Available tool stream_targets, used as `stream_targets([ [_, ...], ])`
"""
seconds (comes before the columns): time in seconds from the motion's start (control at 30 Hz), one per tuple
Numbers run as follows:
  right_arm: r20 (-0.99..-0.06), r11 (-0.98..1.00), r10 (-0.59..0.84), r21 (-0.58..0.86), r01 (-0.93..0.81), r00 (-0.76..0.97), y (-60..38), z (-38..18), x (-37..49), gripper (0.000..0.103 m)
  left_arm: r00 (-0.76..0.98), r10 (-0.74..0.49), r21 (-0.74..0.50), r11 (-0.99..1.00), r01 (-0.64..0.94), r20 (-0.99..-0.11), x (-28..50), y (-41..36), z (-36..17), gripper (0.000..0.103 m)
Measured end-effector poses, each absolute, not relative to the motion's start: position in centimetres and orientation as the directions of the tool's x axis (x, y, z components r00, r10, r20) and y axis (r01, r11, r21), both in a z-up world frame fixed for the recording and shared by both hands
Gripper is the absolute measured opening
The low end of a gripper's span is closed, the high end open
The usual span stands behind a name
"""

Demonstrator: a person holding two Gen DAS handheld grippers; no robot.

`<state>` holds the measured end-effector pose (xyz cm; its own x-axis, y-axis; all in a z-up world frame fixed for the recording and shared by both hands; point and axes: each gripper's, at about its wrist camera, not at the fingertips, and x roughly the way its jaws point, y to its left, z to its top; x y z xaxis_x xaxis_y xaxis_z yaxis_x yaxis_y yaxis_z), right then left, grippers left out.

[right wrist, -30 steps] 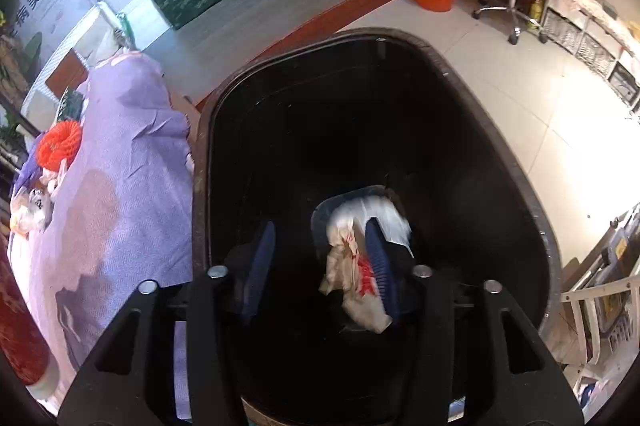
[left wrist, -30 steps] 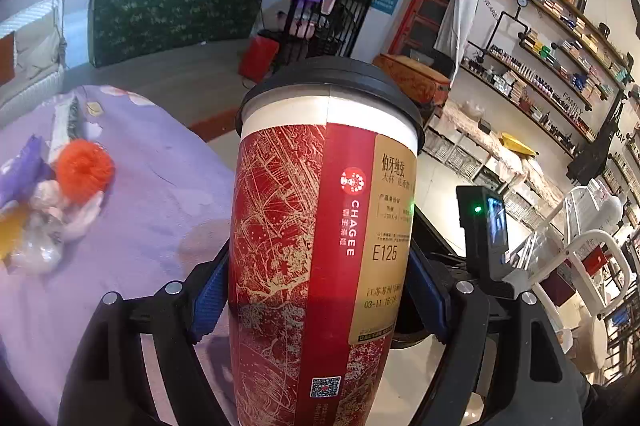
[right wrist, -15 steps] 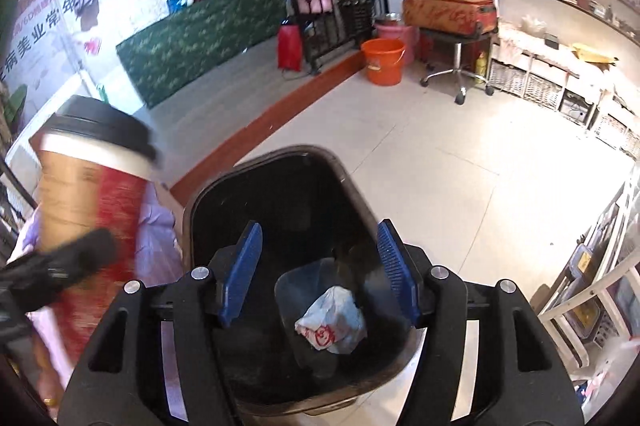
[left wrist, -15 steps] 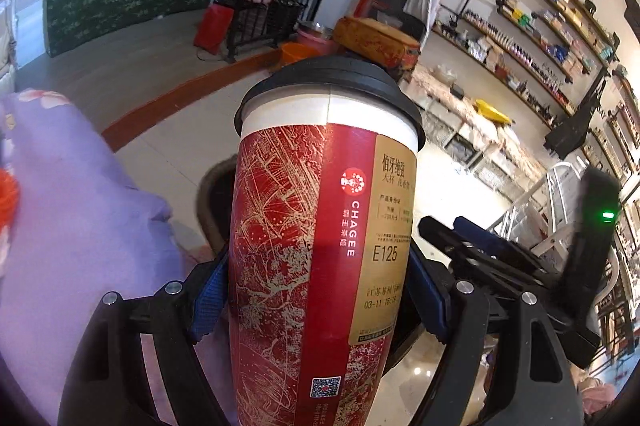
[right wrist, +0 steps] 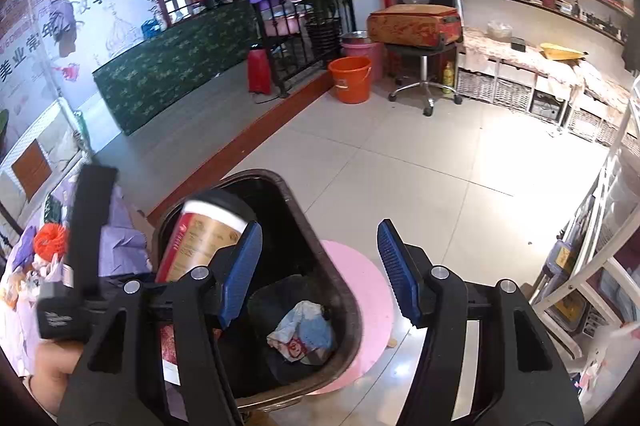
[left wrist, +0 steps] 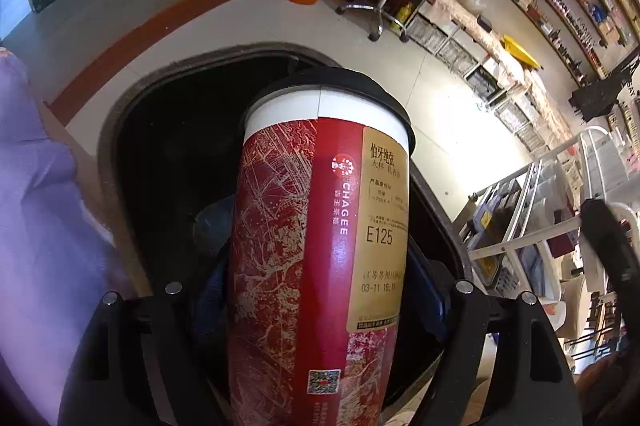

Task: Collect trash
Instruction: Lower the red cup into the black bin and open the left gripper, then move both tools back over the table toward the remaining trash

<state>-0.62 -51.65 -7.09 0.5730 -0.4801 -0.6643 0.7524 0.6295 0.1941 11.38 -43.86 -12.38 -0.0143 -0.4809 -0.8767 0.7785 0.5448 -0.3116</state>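
- Left wrist view: cup (left wrist: 320, 246), a tall red paper one with a black lid and a printed label, sits clamped between the blue pads of the left gripper (left wrist: 316, 290), whose jaws stand wide around it. It is tipped lid-first over the dark mouth of the black bin (left wrist: 120, 121), so the step in hand looks like the drop itself
- Next move, as I judge it: spread the jaws once the lid is well past the rim, so the cup falls inside and not on the purple cloth (left wrist: 36, 226) beside the bin
- Right wrist view: right gripper (right wrist: 320, 266) hangs above the bin's near edge, jaws have just been opening, nothing between them. Crumpled wrapper (right wrist: 302, 332) already lies at the bottom, and the cup shows leaning into the opening at the left
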Motion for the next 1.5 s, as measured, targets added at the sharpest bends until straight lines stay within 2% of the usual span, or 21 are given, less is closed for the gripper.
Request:
stream_targets([
  [0.27,-0.66,0.605,-0.498,0.2,0.77,0.563,-52.0,-7.0,-1.4,0.06,-0.019,-0.419,-0.26,0.528,0.809,-0.908,11.2,-45.6,-13.6,0.076],
  [0.4,-0.657,0.605,-0.502,0.198,0.771,0.563,-51.8,-6.9,-1.3,0.06,-0.044,-0.413,-0.275,0.52,0.809,-0.91,11.2,-45.5,-13.9,0.079],
  [0.53,-0.652,0.606,-0.506,0.197,0.77,0.565,-51.6,-6.6,-1.1,0.06,-0.013,-0.451,-0.269,0.509,0.818,-0.892,11.2,-44.6,-12.4,0.084],
  [0.87,-0.641,0.617,-0.512,0.189,0.764,0.572,-50.5,-5.8,-0.7,0.061,-0.007,-0.53,-0.299,0.469,0.831,-0.848,10.3,-40.2,-9.5,0.085],
  [1.13,-0.638,0.688,-0.455,0.191,0.7,0.621,-48.0,-5.1,2.3,0.063,0.13,-0.593,-0.262,0.528,0.808,-0.794,9.6,-33.1,-7.2,0.092],
  [1.17,-0.636,0.698,-0.446,0.192,0.69,0.629,-47.6,-5.0,2.8,0.063,0.151,-0.592,-0.253,0.543,0.801,-0.792,9.6,-32.2,-7.1,0.092],
  [1.23,-0.63,0.724,-0.422,0.198,0.66,0.652,-46.3,-4.7,3.9,0.072,0.194,-0.588,-0.238,0.576,0.782,-0.785,9.7,-30.2,-6.9,0.093],
  [1.5,-0.649,0.839,-0.269,0.204,0.504,0.711,-40.3,-5.2,9.2,0.074,0.373,-0.515,-0.197,0.752,0.63,-0.772,11.0,-21.9,-7.1,0.094],
])
